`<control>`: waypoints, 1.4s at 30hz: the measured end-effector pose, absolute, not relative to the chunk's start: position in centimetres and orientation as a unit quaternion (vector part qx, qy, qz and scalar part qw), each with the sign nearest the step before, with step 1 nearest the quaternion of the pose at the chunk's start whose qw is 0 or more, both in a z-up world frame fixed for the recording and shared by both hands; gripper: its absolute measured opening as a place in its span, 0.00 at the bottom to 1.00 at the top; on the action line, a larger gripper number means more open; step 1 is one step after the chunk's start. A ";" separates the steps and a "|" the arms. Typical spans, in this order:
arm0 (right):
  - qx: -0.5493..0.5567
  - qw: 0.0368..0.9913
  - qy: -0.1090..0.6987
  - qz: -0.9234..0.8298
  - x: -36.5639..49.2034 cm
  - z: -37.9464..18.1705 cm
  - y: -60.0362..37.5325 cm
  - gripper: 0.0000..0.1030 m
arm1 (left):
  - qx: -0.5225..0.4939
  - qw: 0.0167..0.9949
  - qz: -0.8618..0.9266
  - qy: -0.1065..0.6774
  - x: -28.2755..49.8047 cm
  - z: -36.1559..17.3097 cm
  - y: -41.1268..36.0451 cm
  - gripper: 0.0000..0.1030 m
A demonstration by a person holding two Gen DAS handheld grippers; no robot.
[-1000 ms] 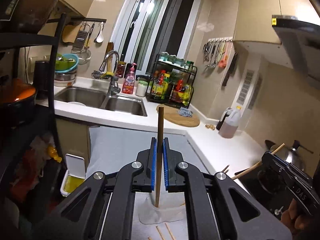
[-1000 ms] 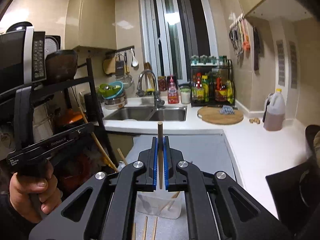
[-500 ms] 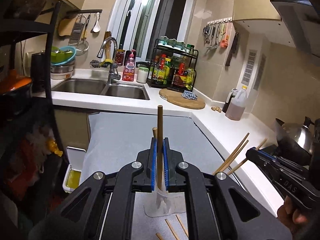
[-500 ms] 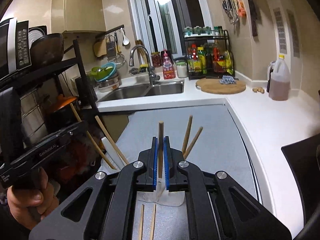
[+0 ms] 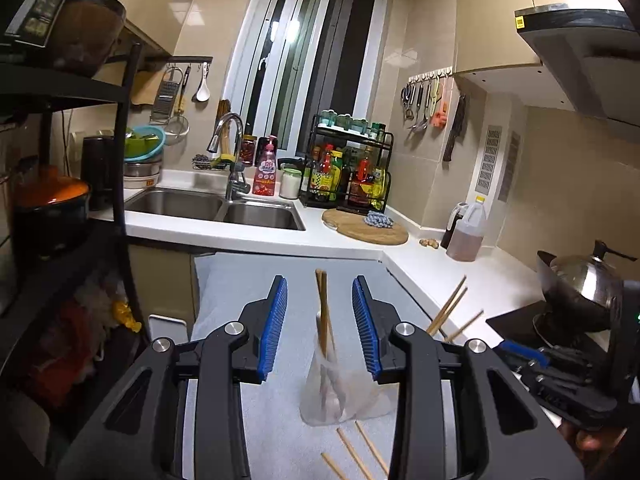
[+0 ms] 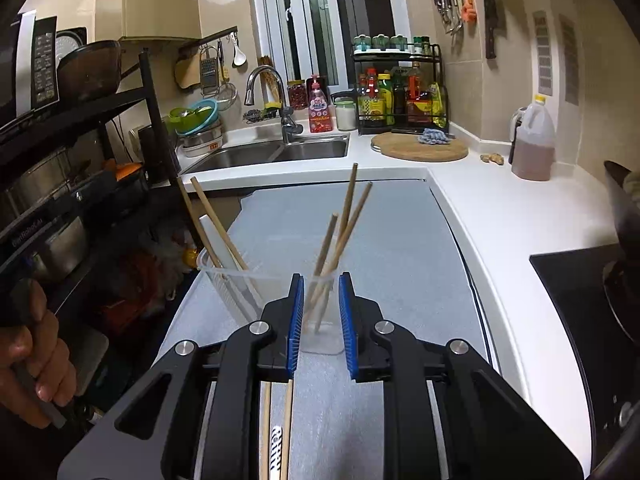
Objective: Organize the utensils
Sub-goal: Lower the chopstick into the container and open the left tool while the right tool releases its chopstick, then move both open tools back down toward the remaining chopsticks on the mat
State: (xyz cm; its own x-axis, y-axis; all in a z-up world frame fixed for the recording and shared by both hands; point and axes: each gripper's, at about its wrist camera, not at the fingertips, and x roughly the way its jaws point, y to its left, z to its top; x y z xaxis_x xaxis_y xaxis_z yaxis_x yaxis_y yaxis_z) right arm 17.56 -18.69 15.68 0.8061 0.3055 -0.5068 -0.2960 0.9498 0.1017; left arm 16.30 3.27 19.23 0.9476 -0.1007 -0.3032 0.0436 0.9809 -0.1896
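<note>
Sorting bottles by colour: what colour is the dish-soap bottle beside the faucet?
Pink, with a red label; the dish-soap bottle shows best in the left wrist view.

The loose chopsticks [image 5: 357, 456] on the table ran off the left wrist view's bottom edge. In the right wrist view, two more chopsticks [image 6: 286, 432] lay partly hidden beneath the right hand-held gripper [image 6: 320, 320]. The person's hand [image 6: 34, 368] was cut off at the left edge. The clear cup [image 5: 344, 396] looked blurred.

Pale bare-wood chopsticks [image 6: 338, 236] in a clear plastic cup [image 6: 320, 320], grey matt mat [image 5: 248, 280] – faintly textured, glossy white counter [image 6: 500, 208], shiny steel sink [image 5: 216, 208], round wooden board [image 5: 366, 228]
</note>
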 end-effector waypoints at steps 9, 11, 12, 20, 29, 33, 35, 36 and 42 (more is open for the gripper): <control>0.016 0.950 0.257 0.175 10.0 13.5 -20.1 0.19 | -0.073 0.976 -0.027 0.202 10.6 14.9 2.7 0.33; 0.025 0.948 0.265 0.176 8.5 12.5 -20.6 0.19 | -0.067 0.974 -0.025 0.216 9.3 13.6 2.5 0.33; 0.032 0.945 0.271 0.178 7.8 11.8 -20.8 0.19 | -0.068 0.972 -0.025 0.225 8.5 12.9 2.5 0.33; 0.056 0.916 0.346 0.194 5.6 5.0 -20.6 0.06 | -0.084 0.957 -0.029 0.275 2.9 8.6 1.9 0.33; 0.025 0.885 0.413 0.214 7.8 0.3 -17.6 0.09 | -0.067 0.948 -0.042 0.307 2.4 5.7 0.4 0.33; 0.006 0.881 0.427 0.203 8.1 -1.2 -17.0 0.09 | -0.068 0.944 -0.044 0.319 2.7 5.0 0.4 0.33; 0.001 0.884 0.424 0.198 8.1 -1.4 -17.0 0.09 | -0.071 0.944 -0.045 0.319 2.6 4.9 0.5 0.33; -0.002 0.884 0.423 0.197 8.0 -1.3 -17.0 0.09 | -0.071 0.944 -0.046 0.319 2.6 4.9 0.5 0.33; -0.012 0.885 0.426 0.187 8.3 -1.5 -17.1 0.09 | -0.075 0.943 -0.046 0.322 2.6 4.6 0.5 0.33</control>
